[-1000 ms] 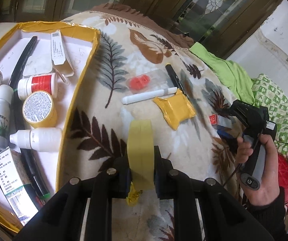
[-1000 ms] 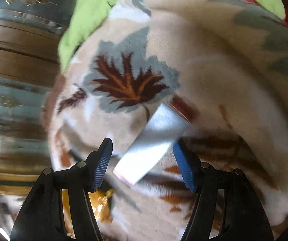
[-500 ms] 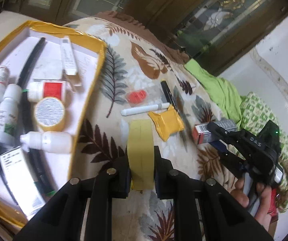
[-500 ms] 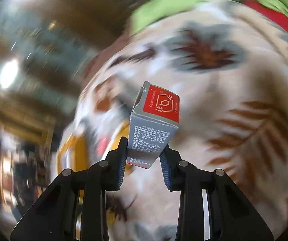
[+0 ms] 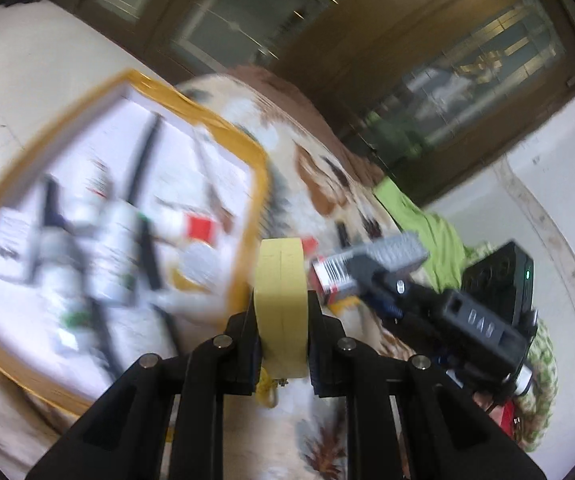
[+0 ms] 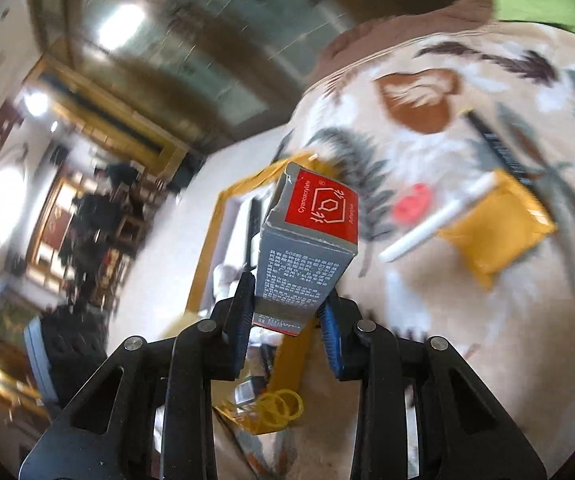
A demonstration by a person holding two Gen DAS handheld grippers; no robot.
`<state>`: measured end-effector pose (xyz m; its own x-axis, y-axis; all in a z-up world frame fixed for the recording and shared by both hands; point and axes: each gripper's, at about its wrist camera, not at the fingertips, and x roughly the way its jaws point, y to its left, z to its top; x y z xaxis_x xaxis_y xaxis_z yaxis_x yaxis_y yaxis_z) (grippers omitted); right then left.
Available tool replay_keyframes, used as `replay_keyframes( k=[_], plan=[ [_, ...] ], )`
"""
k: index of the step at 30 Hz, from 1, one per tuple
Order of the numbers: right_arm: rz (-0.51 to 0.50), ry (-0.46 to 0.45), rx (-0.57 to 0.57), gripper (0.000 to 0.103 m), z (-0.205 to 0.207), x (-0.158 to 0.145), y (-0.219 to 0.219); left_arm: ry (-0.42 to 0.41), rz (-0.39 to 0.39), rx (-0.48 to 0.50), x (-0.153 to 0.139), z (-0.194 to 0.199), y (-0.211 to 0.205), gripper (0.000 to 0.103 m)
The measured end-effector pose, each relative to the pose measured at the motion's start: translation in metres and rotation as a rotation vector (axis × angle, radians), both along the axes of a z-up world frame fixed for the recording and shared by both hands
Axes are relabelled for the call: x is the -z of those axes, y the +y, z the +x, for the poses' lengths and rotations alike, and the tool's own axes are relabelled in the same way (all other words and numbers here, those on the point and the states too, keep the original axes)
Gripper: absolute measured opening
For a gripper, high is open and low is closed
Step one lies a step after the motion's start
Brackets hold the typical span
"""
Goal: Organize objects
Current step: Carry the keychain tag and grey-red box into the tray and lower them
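Since the earlier frames our right gripper point(image 6: 287, 312) has closed its jaws on the grey glue box point(image 6: 307, 244) with the red end and lifted it off the leaf-patterned blanket point(image 6: 467, 320), swinging toward the yellow-rimmed tray point(image 5: 255, 200). That box now stands upright at frame centre, clamped at its base, we judge for carrying. Our left gripper point(image 5: 283, 332) holds a roll of yellow tape point(image 5: 281, 300) on edge, low in its view. Beyond, the blurred tray at left holds bottles; a white pen point(image 6: 435, 224) and yellow pouch point(image 6: 499, 232) lie at right.
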<state>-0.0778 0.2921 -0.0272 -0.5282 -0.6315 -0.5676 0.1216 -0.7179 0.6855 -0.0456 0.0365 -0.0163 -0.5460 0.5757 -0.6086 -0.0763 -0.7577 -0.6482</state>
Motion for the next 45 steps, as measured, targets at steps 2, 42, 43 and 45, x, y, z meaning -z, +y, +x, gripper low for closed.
replay_keyframes(
  k=[2, 42, 43, 45],
  plan=[
    [0.02, -0.004, -0.034, 0.031, -0.008, 0.004, -0.017, -0.024, 0.012, -0.036, 0.001, -0.011, -0.024, 0.016],
    [0.374, -0.087, -0.268, 0.031, -0.14, 0.054, -0.175, -0.211, -0.133, -0.11, 0.076, -0.164, -0.096, 0.018],
    [0.363, -0.086, -0.262, 0.031, -0.14, 0.054, -0.175, -0.208, -0.134, -0.111, 0.077, -0.164, -0.096, 0.018],
    [0.342, -0.085, -0.259, 0.031, -0.141, 0.056, -0.174, -0.205, -0.136, -0.114, 0.077, -0.163, -0.096, 0.019]
  ],
)
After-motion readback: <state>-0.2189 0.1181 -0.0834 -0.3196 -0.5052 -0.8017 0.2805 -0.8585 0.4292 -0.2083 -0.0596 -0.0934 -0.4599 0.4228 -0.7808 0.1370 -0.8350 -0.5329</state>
